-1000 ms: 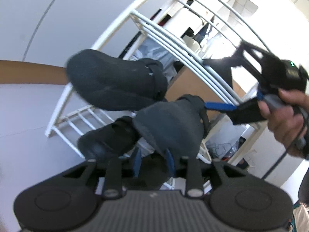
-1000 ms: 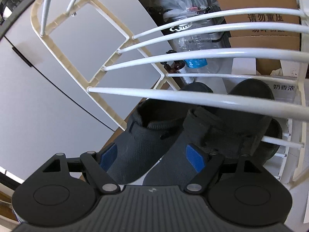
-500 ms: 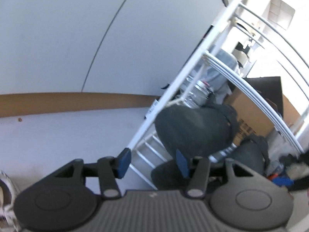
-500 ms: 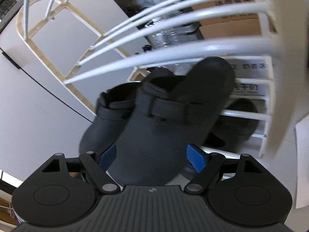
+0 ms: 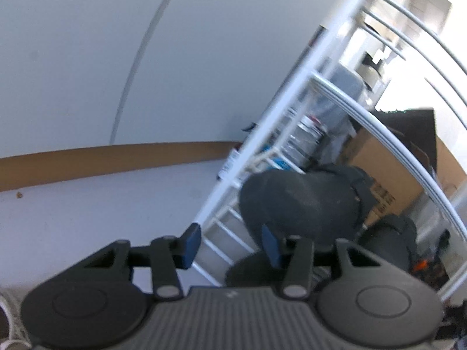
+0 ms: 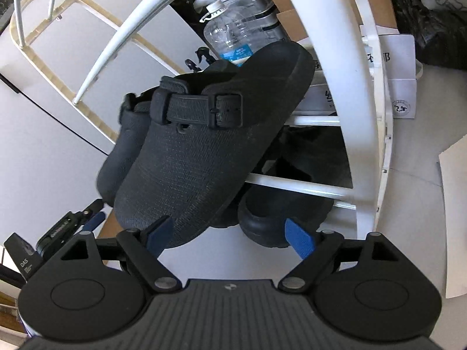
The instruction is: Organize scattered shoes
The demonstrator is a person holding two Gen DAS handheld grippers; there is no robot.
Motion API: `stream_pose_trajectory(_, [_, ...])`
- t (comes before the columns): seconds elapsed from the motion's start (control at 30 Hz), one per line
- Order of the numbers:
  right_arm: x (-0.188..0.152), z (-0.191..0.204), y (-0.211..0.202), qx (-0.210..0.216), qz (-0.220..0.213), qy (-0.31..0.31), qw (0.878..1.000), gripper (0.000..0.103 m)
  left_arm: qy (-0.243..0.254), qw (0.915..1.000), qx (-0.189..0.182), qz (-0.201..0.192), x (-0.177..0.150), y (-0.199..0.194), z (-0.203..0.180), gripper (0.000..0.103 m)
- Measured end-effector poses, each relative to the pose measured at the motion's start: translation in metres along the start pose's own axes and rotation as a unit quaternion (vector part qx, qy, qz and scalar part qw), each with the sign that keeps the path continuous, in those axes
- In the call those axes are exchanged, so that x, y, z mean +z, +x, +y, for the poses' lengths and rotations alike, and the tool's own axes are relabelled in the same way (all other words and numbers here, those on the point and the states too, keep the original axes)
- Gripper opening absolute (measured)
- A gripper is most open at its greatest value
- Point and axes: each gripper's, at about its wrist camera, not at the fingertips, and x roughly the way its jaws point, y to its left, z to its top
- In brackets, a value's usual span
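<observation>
Here, pale floor point(image 5: 87, 210) w/ white rack point(image 6: 329, 93); left claw point(image 5: 230, 243) closing, empty; right claw point(image 6: 230, 234) open.

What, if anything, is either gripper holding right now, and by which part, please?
Nothing is held. The right gripper stands open before the black clog on the white rack; the left gripper, jaws closing, has nothing between them.

The clogs point(image 6: 204, 145) are black with a fine woven texture. The rack point(image 6: 329, 64) is white. The fingertips point(image 6: 297, 237) are blue. The box point(image 5: 388, 175) is brown, the wall point(image 5: 73, 58) pale grey, its skirting point(image 5: 116, 157) tan.
</observation>
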Motion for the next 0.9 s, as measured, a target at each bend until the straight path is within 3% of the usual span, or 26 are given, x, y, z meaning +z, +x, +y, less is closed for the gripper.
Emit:
stream_pose_trajectory(0.13, [-0.001, 0.003, -0.005, 0.002, -0.008, -0.014, 1.000, 0.088, 0.039, 0.9987, -0.024, 0.022, -0.006, 0.010, -0.030, 0.052])
stream_pose_trajectory(0.23, [-0.002, 0.002, -0.005, 0.005, -0.004, -0.012, 1.000, 0.088, 0.070, 0.9970, -0.013, 0.031, -0.011, 0.014, -0.049, 0.053])
stream_pose_trajectory(0.67, [0.000, -0.010, 0.000, 0.025, 0.012, 0.006, 1.000, 0.089, 0.050, 0.9973, 0.053, -0.011, 0.025, -0.002, -0.024, 0.054])
stream_pose_trajectory(0.77, [0.001, -0.012, 0.002, 0.028, 0.016, 0.008, 0.999, 0.089, 0.012, 0.9994, 0.034, -0.003, 0.029, 0.004, -0.015, 0.060])
stream_pose_trajectory(0.83, [0.001, -0.012, 0.002, 0.031, 0.018, 0.009, 0.999, 0.090, 0.005, 0.9996, 0.027, 0.004, 0.027, 0.015, -0.020, 0.078])
stream_pose_trajectory(0.9, [0.001, -0.012, 0.003, 0.032, 0.020, 0.007, 0.999, 0.091, 0.006, 0.9997, 0.022, 0.012, 0.026, 0.025, -0.022, 0.079])
